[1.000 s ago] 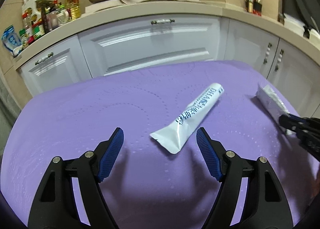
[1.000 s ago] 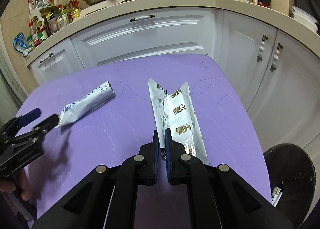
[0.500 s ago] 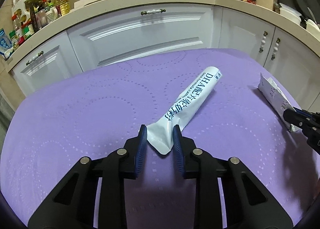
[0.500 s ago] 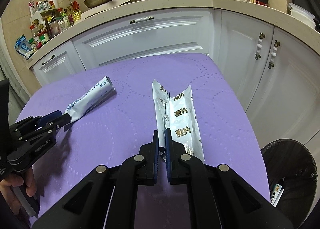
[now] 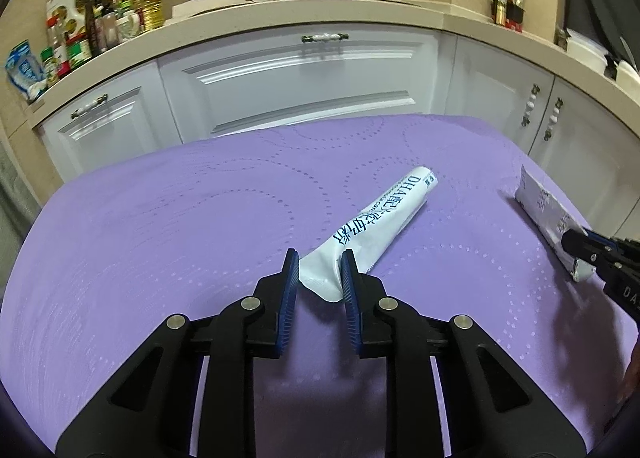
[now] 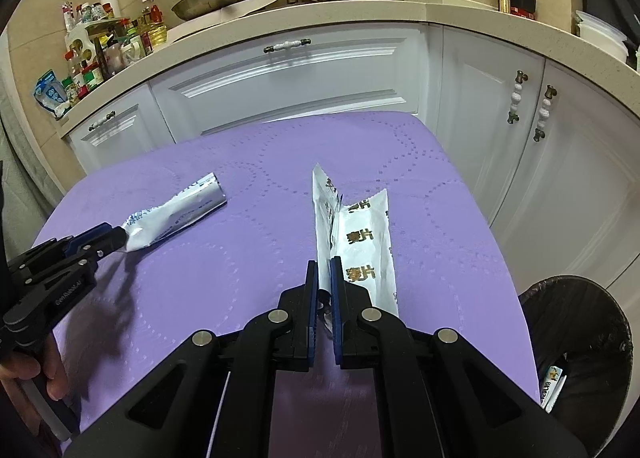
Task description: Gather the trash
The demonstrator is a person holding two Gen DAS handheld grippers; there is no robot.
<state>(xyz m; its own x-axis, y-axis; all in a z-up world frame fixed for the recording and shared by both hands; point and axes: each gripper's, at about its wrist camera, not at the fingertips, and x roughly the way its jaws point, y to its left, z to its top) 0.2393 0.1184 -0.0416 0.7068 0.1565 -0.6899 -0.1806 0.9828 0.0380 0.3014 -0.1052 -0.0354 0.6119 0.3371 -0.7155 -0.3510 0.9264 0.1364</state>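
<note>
A white tube-shaped packet (image 5: 384, 214) with blue print lies on the purple tablecloth (image 5: 160, 238). My left gripper (image 5: 319, 258) is shut on its flat crimped near end, and the rest of the packet rests on the cloth. The right wrist view shows the same packet (image 6: 180, 214) and left gripper (image 6: 116, 236) at the left. A silver wrapper (image 6: 360, 234) with gold characters lies lengthwise near the table's right side. My right gripper (image 6: 324, 264) is shut on its near edge, which stands up between the pads. In the left wrist view, the silver wrapper (image 5: 544, 210) and right gripper (image 5: 576, 238) sit far right.
A black-lined trash bin (image 6: 580, 322) stands on the floor beyond the table's right edge, with a packet (image 6: 554, 382) inside. White kitchen cabinets (image 5: 304, 78) run behind the table under a counter crowded with bottles and pans. A hand (image 6: 24, 374) holds the left gripper's handle.
My left gripper's jaws went from wide open to closed on the white packet's flat end. The right gripper kept its grip on the silver wrapper and stayed put.
</note>
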